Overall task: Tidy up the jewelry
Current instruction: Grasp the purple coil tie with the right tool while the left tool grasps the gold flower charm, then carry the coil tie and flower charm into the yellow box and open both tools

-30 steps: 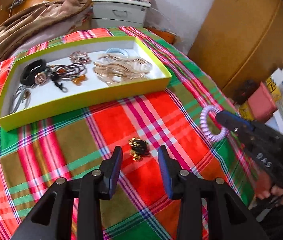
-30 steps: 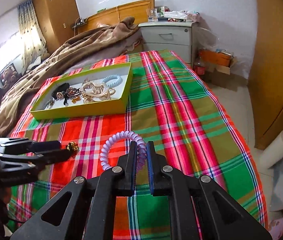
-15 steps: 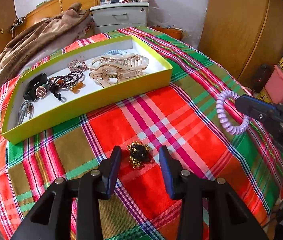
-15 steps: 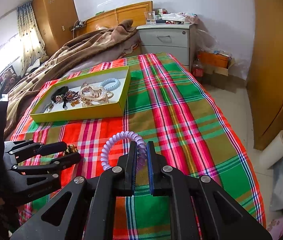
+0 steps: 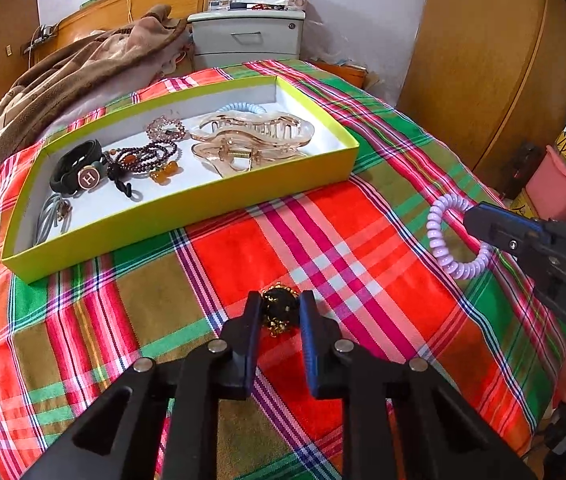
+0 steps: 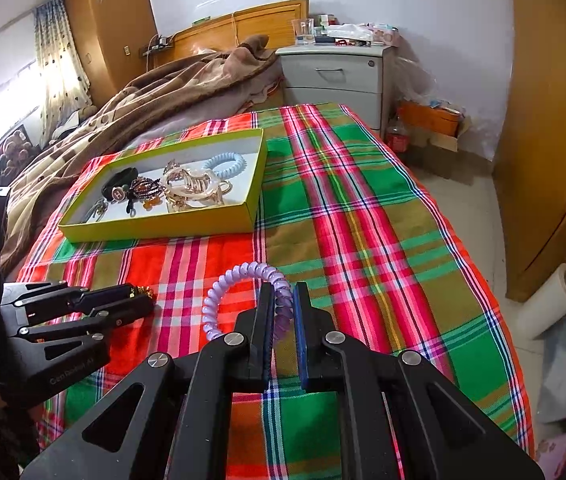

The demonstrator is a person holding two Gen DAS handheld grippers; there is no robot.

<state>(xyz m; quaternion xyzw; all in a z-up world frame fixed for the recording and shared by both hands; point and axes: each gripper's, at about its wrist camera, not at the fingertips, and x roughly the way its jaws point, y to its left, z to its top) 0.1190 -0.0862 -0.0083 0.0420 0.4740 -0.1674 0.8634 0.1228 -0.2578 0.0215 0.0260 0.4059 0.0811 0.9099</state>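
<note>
Jaws of the left gripper [image 5: 279, 307] have just been closing on the brooch [image 5: 280, 308], a small black-and-gold piece lying on the plaid cover [image 5: 367, 216]; 1 second back they stood wide on either side of it. Now the pads flank it closely and seem to touch both sides, so I judge the pinch made or nearly so, with the brooch not yet lifted. The right gripper [image 6: 283, 305] has not moved: its jaws are pressed together on the lilac coil tie [image 6: 243, 276], held clear of the cover, near the brooch. The tray [image 5: 187, 216] sits further up the bed, well apart from both, already holding a clip [image 5: 251, 140], beads and a band. Both loose pieces look in hand, so carrying them to the tray should be next.
</note>
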